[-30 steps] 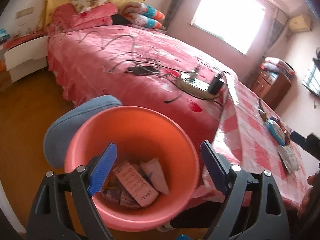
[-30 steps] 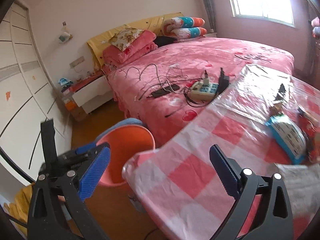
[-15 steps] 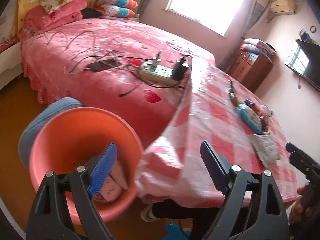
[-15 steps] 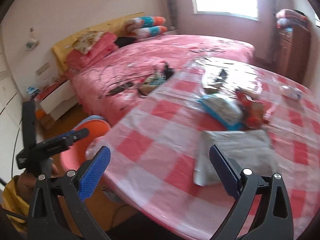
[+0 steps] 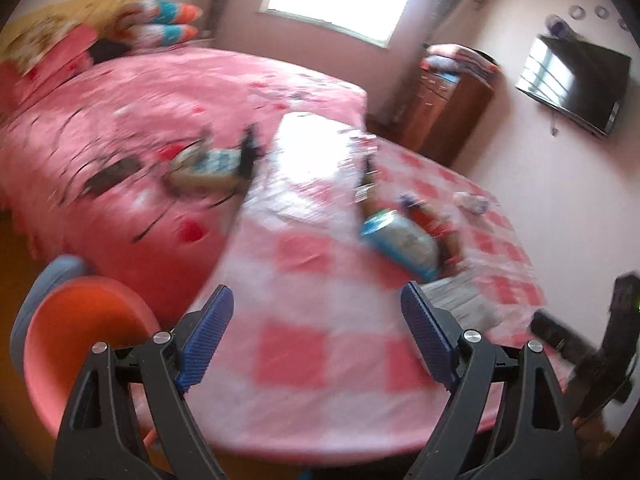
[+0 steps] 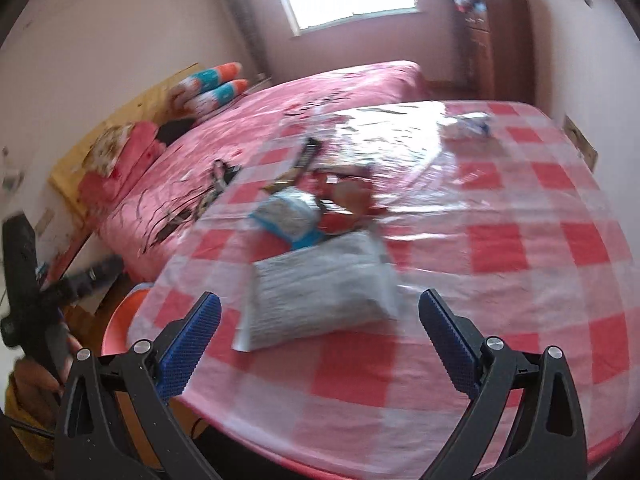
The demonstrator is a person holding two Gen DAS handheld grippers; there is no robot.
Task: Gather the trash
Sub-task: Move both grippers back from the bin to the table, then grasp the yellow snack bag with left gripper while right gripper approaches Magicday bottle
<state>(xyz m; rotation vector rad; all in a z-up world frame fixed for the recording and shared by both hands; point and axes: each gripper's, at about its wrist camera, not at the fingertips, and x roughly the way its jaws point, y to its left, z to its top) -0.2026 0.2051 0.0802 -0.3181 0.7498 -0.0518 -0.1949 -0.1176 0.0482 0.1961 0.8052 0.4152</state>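
Trash lies on a round table under a pink checked cloth. A grey plastic mailer bag is nearest, with a blue and white packet and red wrappers behind it. A small crumpled wrapper sits at the far side. My right gripper hangs open over the table's near edge, just short of the grey bag, nothing between its blue pads. My left gripper is also open and empty above the cloth. The orange bin stands on the floor at lower left, beside the table.
A bed with a pink cover holds a power strip, cables and a phone. A wooden dresser stands behind the table, a television hangs on the wall. A blue stool is behind the bin.
Both grippers have swung from the bin side to over the table. The bin slid to the lower left of the left wrist view; the grey bag now lies close before the right gripper.
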